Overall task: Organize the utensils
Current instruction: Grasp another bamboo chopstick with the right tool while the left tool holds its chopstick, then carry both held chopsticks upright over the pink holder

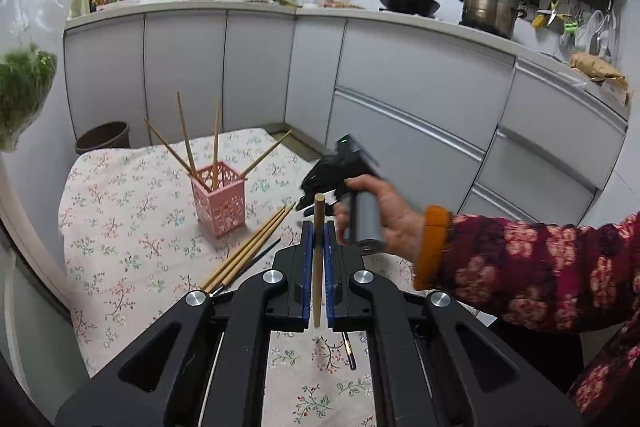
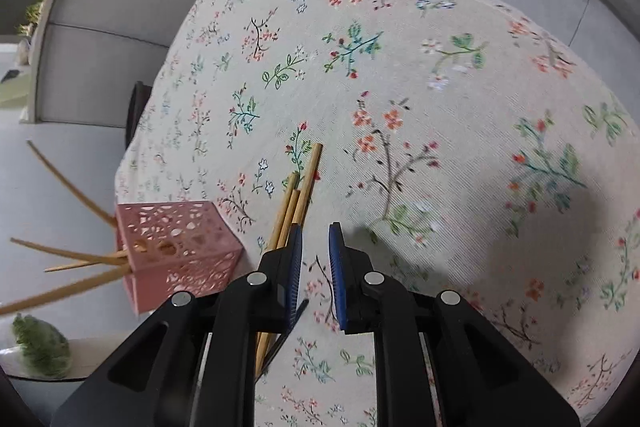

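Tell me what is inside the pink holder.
Four wooden chopsticks stand in the pink lattice holder, leaning apart with their upper ends fanned out. Their lower ends and the holder's bottom are hidden by its walls, so anything else inside cannot be seen.

The bench (image 1: 120, 227) was covered by a cream cloth with a floral print. A pink perforated holder (image 1: 219, 201) stood upright on it, nearer the far edge, with four wooden chopsticks (image 1: 182, 135) leaning out of it. Just beside the holder, toward the near edge, a bundle of loose wooden chopsticks (image 1: 248, 251) lay flat together with a dark chopstick (image 1: 256, 259). Another dark stick (image 1: 349, 349) lay apart, closer to the near edge.
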Available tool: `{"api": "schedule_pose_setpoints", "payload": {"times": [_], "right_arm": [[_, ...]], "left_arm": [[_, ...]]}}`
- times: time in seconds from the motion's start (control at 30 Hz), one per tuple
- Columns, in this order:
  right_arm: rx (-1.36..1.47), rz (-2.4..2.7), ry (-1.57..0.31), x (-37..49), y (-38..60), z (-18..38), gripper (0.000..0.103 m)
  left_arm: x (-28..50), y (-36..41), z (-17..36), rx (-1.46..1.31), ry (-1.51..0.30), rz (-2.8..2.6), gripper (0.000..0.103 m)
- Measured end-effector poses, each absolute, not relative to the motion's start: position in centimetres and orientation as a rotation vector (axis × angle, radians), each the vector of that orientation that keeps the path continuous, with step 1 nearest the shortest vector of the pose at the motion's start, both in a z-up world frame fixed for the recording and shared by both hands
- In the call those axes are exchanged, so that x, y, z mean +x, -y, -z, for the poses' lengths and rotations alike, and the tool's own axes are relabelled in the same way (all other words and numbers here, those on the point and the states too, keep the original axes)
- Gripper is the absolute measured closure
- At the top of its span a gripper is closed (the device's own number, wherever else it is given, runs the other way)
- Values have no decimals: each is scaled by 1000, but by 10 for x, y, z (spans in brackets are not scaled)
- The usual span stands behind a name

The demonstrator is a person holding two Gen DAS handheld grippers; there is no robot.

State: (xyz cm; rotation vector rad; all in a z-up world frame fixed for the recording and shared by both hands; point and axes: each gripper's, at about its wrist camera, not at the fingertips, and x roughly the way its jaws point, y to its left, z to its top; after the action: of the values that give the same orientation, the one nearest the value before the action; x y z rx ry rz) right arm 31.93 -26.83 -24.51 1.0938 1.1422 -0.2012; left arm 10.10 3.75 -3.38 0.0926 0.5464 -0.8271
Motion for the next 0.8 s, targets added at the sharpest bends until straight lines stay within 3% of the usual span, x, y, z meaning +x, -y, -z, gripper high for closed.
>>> {"api": "schedule_pose_setpoints", "payload": {"times": [0.2, 0.43, 0.8], "right_arm": [[1073, 253, -1173, 349, 267, 257, 86], [1104, 300, -1186, 353, 270, 259, 99], [949, 218, -1295, 296, 268, 254, 99]], "left_arm": [[103, -47, 31, 62, -524, 833, 99], [105, -51, 32, 46, -517, 825, 99], [101, -59, 26, 17, -505, 817, 99]]}}
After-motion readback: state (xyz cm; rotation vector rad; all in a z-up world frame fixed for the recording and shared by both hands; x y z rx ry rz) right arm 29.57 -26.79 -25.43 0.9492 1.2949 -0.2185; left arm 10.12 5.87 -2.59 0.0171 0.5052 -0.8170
